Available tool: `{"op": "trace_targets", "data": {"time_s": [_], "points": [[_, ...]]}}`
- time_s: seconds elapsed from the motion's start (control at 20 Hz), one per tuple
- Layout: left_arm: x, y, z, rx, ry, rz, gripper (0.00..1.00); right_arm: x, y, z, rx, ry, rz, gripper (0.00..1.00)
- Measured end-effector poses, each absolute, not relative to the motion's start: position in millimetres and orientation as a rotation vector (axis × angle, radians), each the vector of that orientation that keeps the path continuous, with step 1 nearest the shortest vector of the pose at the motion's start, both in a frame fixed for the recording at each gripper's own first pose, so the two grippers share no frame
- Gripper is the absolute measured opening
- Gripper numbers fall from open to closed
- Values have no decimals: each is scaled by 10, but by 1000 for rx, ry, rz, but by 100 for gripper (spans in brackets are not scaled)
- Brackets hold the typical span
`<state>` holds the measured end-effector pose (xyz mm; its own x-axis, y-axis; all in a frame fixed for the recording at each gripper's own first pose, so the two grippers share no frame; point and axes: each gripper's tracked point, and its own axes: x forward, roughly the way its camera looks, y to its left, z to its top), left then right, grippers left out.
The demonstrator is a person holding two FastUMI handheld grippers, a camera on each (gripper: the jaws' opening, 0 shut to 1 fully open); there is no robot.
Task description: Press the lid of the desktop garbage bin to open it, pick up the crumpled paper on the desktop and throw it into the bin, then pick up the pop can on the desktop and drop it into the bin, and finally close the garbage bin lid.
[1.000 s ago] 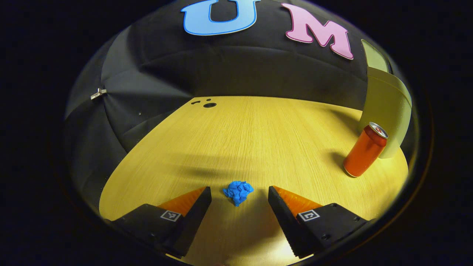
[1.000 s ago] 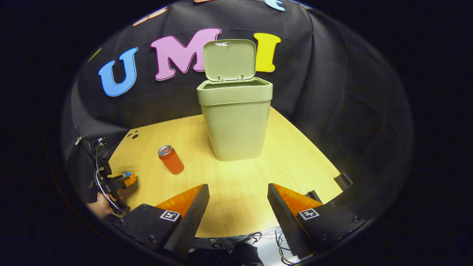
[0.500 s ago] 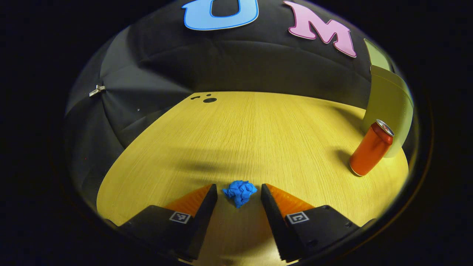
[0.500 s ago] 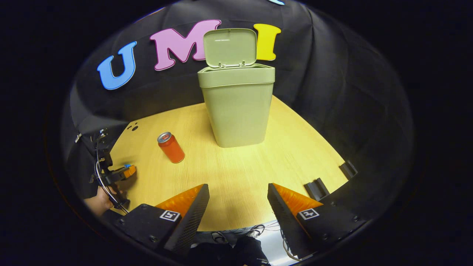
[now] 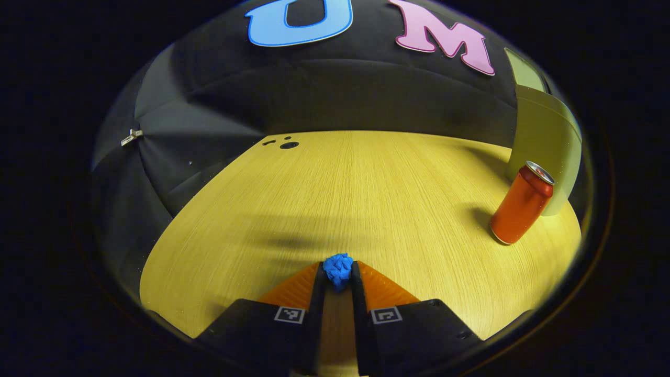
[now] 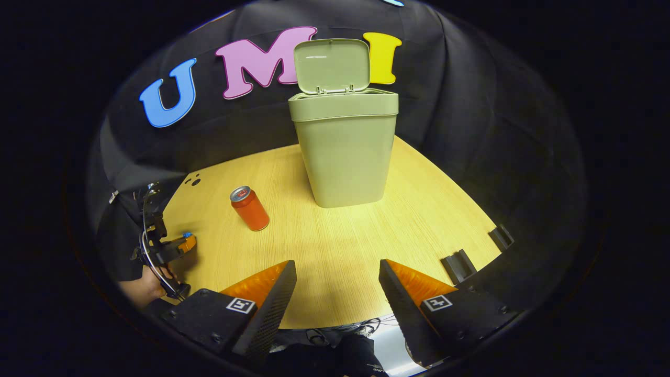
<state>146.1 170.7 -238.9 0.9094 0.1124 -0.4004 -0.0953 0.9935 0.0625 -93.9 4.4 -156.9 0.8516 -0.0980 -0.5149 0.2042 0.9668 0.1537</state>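
A blue crumpled paper ball (image 5: 338, 267) sits pinched between the fingers of my left gripper (image 5: 337, 276), low over the wooden desktop (image 5: 366, 199). An orange pop can (image 5: 520, 203) stands upright to the right, in front of the pale green bin (image 5: 547, 141). In the right gripper view the bin (image 6: 345, 152) stands at the back middle with its lid (image 6: 331, 66) raised, and the can (image 6: 250, 208) is to its left. My right gripper (image 6: 337, 272) hangs open over the desk's near edge. The left gripper (image 6: 180, 243) shows far left, held by a hand (image 6: 144, 288).
Small round holes (image 5: 285, 144) mark the desktop's far left corner. Two dark brackets (image 6: 479, 251) sit on the right edge in the right gripper view. Cables (image 6: 340, 335) hang below the near edge. Black cloth walls the booth.
The left gripper's fingers have come together from wide open onto the blue paper ball. The right gripper view has shifted slightly, with the bin now a little farther right.
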Motion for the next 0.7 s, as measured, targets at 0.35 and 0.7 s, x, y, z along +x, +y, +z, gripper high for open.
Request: {"op": "trace_targets", "data": {"time_s": [0.35, 0.7], "points": [[1432, 1539, -1959, 55, 371, 94, 30, -880, -77, -1576, 268, 510, -182, 99], [1259, 1081, -814, 37, 197, 35, 27, -536, -245, -1498, 258, 494, -108, 99]]}}
